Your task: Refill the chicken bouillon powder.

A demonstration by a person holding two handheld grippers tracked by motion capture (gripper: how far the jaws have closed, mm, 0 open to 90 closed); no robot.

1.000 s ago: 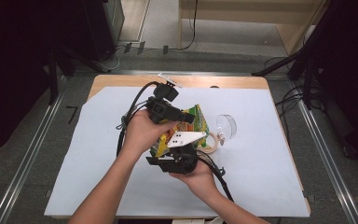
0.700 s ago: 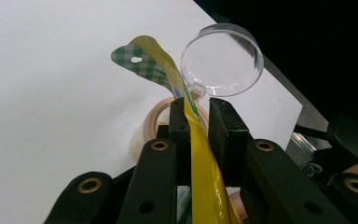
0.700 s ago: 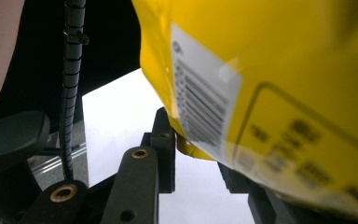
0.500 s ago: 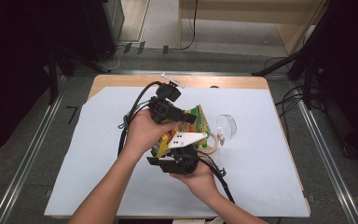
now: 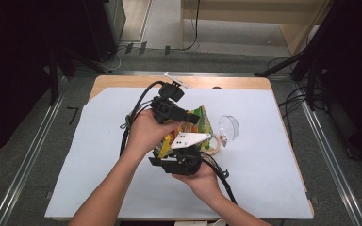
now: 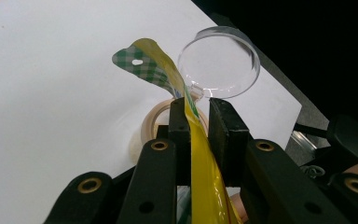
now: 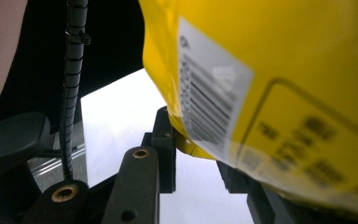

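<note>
A yellow and green snack bag (image 5: 200, 117) is held up above the table between both grippers. My left gripper (image 5: 169, 109) is shut on the bag's side edge; in the left gripper view the yellow film (image 6: 200, 154) runs up between the jaws of my left gripper (image 6: 198, 109) to a green checked top (image 6: 137, 63). My right gripper (image 5: 181, 157) grips the bag from below. In the right gripper view the bag (image 7: 284, 70) and its barcode hang over my right gripper (image 7: 198, 140), whose jaws have just been closing on the bottom corner.
A clear round lid (image 5: 229, 126) stands on edge to the right of the bag, with a tape roll (image 5: 213, 143) beside it. Both show past the left jaws as well, lid (image 6: 219, 60) and roll (image 6: 151, 126). White paper (image 5: 264, 179) covers the wooden table (image 5: 122, 82).
</note>
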